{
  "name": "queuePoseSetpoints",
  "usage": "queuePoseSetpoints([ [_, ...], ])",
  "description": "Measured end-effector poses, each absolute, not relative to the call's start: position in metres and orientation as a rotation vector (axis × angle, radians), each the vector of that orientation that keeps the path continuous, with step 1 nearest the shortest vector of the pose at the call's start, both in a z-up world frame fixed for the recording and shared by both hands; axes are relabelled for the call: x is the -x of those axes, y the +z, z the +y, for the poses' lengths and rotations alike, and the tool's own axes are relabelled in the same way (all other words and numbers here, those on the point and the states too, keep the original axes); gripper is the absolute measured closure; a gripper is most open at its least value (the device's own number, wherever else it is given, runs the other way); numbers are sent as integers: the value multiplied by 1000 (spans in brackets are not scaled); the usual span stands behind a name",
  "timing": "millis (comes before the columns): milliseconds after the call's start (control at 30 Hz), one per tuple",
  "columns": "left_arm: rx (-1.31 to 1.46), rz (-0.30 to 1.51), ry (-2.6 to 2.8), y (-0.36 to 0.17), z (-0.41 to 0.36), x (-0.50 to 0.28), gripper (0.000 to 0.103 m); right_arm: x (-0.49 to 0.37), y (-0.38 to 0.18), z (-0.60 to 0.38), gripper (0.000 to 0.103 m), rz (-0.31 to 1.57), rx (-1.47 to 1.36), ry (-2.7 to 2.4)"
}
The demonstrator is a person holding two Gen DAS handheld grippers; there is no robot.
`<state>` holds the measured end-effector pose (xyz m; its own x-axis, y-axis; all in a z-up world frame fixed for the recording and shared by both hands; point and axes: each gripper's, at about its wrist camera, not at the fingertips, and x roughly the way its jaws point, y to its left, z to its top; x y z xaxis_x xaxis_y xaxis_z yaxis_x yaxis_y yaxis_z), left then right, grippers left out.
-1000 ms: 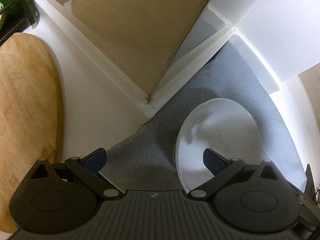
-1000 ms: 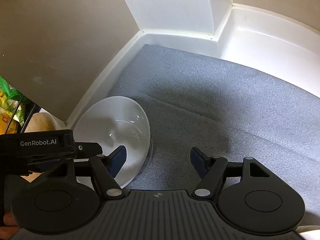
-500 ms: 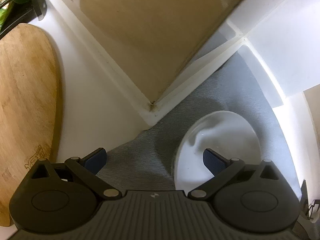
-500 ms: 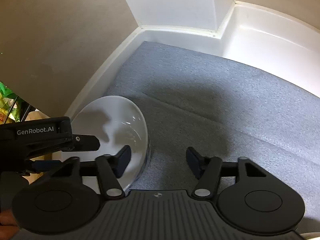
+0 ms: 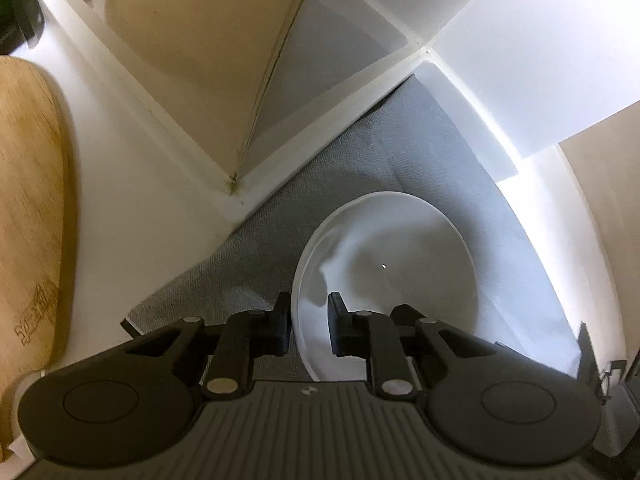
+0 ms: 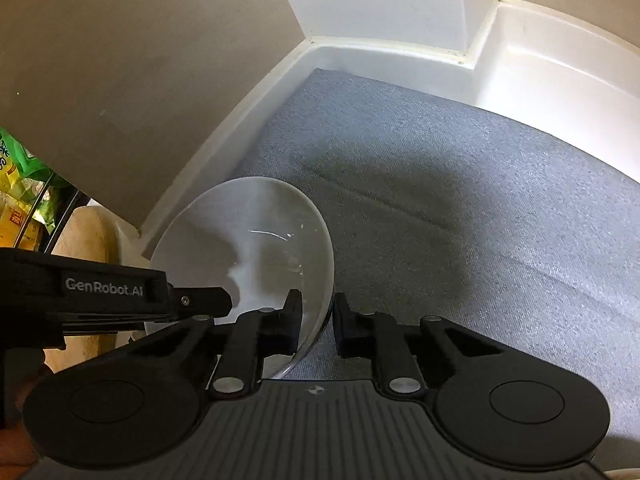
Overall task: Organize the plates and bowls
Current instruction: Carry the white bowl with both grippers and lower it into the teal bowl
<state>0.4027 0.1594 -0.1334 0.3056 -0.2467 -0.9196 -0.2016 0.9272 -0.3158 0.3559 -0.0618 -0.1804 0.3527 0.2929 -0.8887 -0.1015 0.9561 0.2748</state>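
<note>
The round, shallow white glazed bowl (image 5: 386,276) sits on the grey woven mat (image 5: 352,176) that lines the white-walled cabinet shelf (image 5: 516,152), towards its near left corner. My left hand-held gripper (image 5: 308,324) is clenched on the bowl's left rim: one pad is outside the rim, the other inside the bowl, with the rim caught between them. In the right wrist view the same bowl (image 6: 256,248) lies at the near left of the mat (image 6: 460,208), close to the white ledge (image 6: 224,148) at the shelf's edge. My right hand-held gripper (image 6: 316,322) straddles the bowl's right rim, left finger inside the bowl and right finger outside over the mat; its jaws are closing on the rim, and I cannot tell whether the pads press it yet. The left tool's black body (image 6: 92,292) reaches in from the left, over the bowl's far side. Left of the shelf, a light wooden cutting board (image 5: 28,216) lies on the white tabletop (image 5: 132,208).
</note>
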Motion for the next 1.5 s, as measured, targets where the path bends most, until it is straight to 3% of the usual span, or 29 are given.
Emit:
queuePoseSetpoints([
  [1033, 405, 1101, -126, -51, 166, -331, 83, -304, -103, -52, 86, 991, -99, 292],
  [1500, 396, 1111, -128, -49, 177, -292, 83, -276, -93, -43, 86, 998, -67, 333],
])
